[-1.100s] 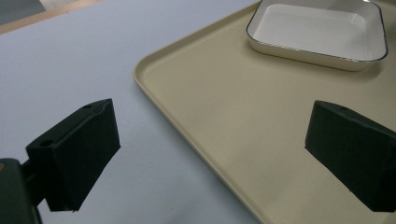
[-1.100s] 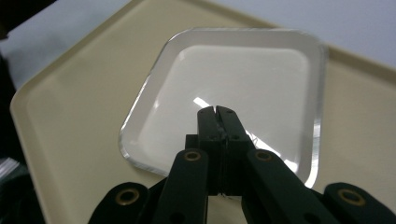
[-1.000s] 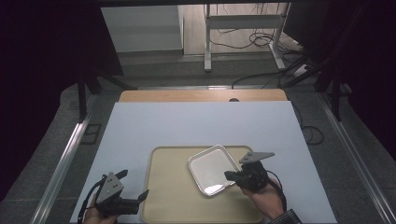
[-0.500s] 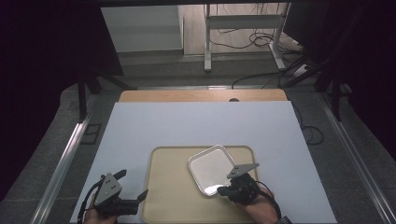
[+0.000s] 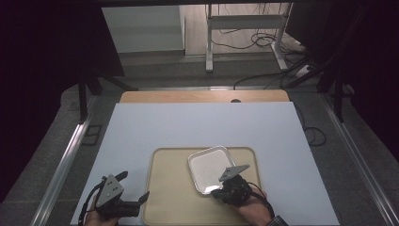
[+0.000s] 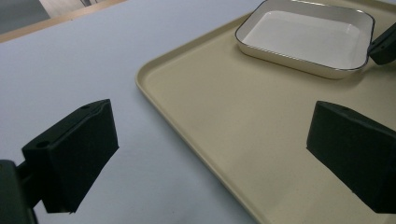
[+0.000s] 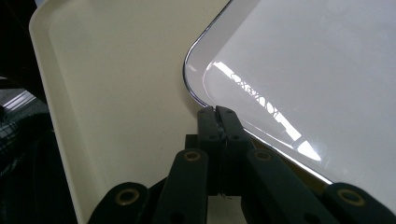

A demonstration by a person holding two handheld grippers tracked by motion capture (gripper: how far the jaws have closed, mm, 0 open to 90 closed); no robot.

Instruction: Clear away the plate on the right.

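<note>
Shift of right tool (image 5: 217, 192) within the last second: earlier at the tray's right part, beside the right edge of the dish (image 5: 209, 167); now pulled back toward the tray's near edge and set against the dish's near corner. In the right gripper view, right tool (image 7: 217, 112) pressed narrow, both jaws together with no gap, tips touching the dark rim of the dish (image 7: 327, 70) where the corner curves. Impossible to tell whether the rim is pinched between the tips or only touched from outside.

Dish itself in much the same place as before: flat and empty on the right half of the tray (image 5: 164, 197), turned a little against the tray's edges. No sign of lifting so far.

Left tool (image 5: 132, 187) unchanged, waiting at the tray's near left corner, partly over the surface (image 5: 202, 122). In the left gripper view, left tool (image 6: 212, 154) spread wide, holding nothing, with the tray's edge (image 6: 243, 121) running between the jaws and the dish (image 6: 308, 39) far off at the tray's other side.

Meaning, as a judgement: regrasp at a new spot, probably to drag or turn the dish on the tray. With so little rim under the tips, some risk of slipping off; better to check the grip before pulling.
</note>
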